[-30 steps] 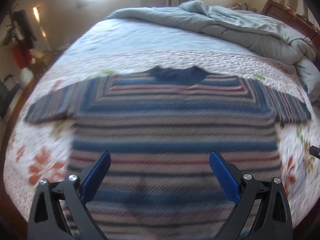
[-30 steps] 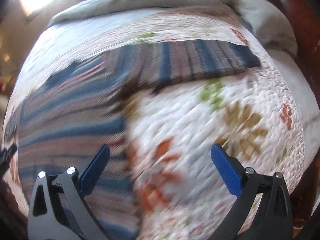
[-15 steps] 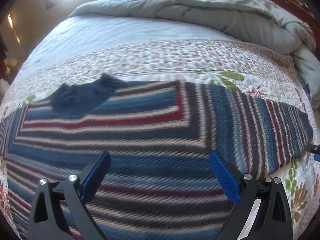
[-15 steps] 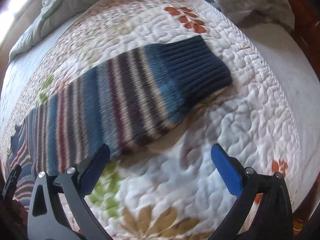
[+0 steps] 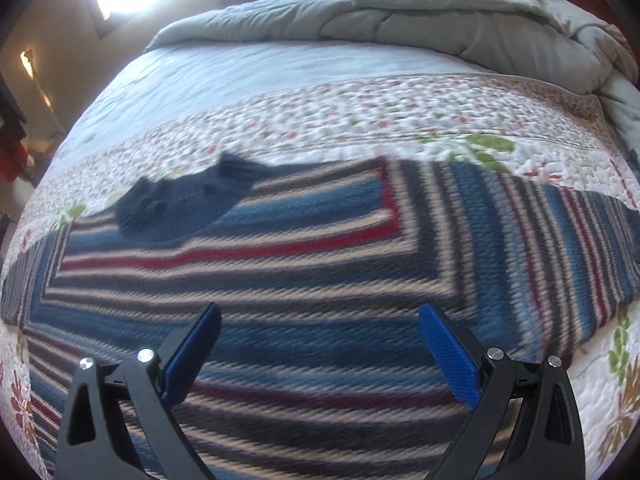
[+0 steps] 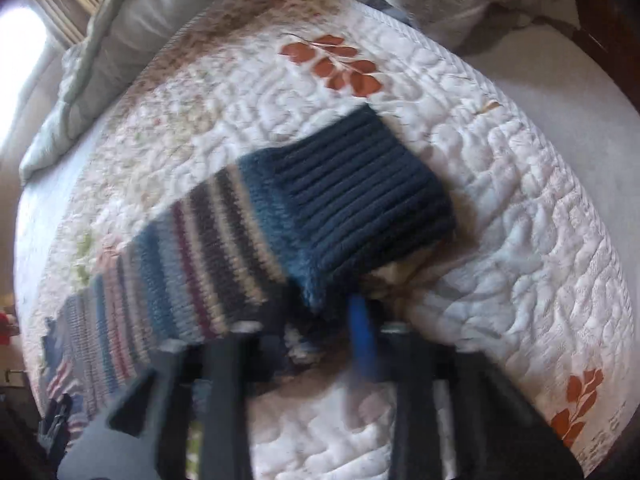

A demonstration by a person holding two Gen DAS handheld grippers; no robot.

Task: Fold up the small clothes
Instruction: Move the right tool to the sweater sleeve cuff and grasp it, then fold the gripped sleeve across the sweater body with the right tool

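Striped sweater's cuff (image 6: 360, 196) lies pinched in right claw (image 6: 324, 320).

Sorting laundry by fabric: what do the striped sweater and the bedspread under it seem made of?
Striped sweater: chunky knit yarn, likely wool or acrylic, with a matte, ribbed cuff. Bedspread: quilted woven cloth, probably cotton, with puffy stitched swirls and printed leaves.

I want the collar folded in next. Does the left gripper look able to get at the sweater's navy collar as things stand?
Probably yes. The left gripper hangs open over the sweater, and the navy collar lies uncovered ahead to its left, with only flat knit between them.
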